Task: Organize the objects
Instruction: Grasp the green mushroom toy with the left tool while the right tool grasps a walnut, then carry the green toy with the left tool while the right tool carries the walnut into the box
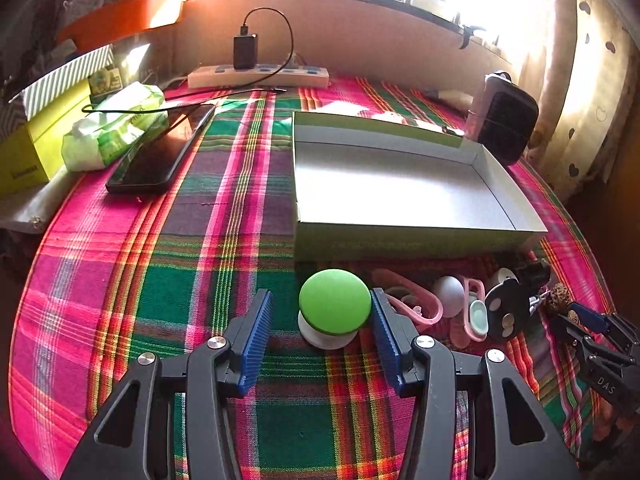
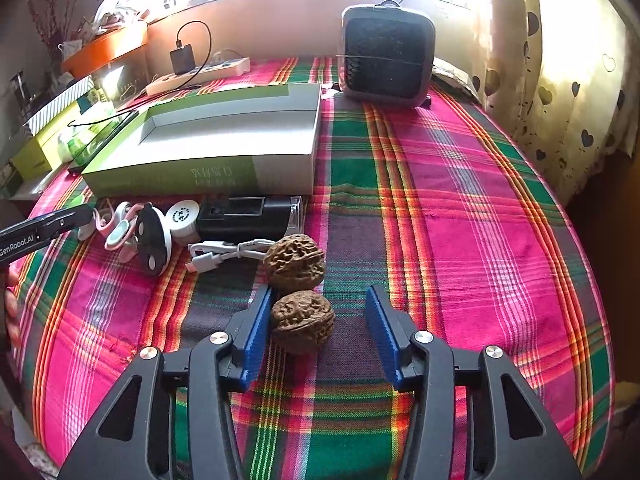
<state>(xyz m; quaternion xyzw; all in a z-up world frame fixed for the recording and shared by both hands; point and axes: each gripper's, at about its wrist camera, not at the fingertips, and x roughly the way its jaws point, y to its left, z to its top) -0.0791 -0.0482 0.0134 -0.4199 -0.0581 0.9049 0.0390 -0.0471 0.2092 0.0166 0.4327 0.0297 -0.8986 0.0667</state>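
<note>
An open, empty green-and-white box (image 1: 400, 188) lies on the plaid cloth; it also shows in the right wrist view (image 2: 208, 148). My left gripper (image 1: 322, 312) is open around a green-topped white mushroom-shaped object (image 1: 334, 306), whose cap touches the right pad. My right gripper (image 2: 318, 312) is open around a brown walnut (image 2: 303, 322), which sits against the left pad. A second walnut (image 2: 294, 266) lies just beyond it. Pink ear-hook earphones (image 1: 420, 304), a black round disc (image 2: 152, 242), a white cable (image 2: 218, 256) and a black box (image 2: 248, 218) lie in front of the green-and-white box.
A black fan heater (image 2: 386, 56) stands at the back right. A power strip with charger (image 1: 256, 74), a phone (image 1: 156, 156), a wipes pack (image 1: 116, 128) and yellow boxes (image 1: 36, 148) are at the back left. A curtain (image 2: 560, 80) hangs past the table's right edge.
</note>
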